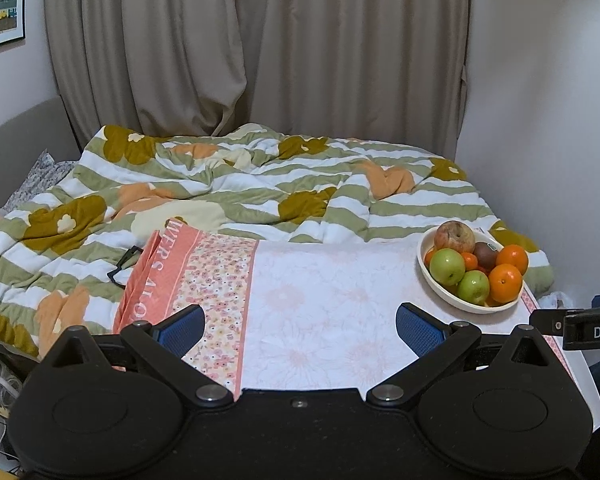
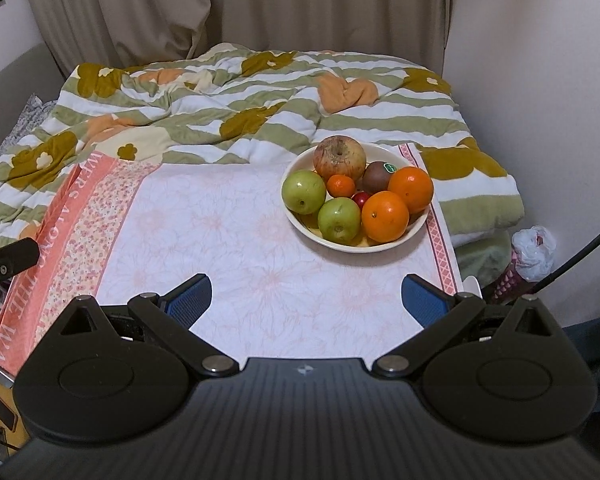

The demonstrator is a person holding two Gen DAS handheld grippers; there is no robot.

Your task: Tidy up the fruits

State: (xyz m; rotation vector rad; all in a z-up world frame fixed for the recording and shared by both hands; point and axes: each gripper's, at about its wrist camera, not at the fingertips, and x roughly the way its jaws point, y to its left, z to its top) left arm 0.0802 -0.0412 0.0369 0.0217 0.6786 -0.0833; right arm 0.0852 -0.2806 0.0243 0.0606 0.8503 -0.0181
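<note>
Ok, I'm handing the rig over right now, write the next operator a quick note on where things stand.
Left gripper: open, empty, above the near edge of the cloth.
Right gripper: open, empty, short of the bowl.
All fruit sits in the bowl at the cloth's far right: red apple, two green apples, two oranges, small mandarin, kiwi, a small red fruit.
Done: nothing visibly sorted.
Left: all of it.

Dim warm indoor light, soft shadows, sharp focus, fisheye bending at edges, dark vignetted corners
</note>
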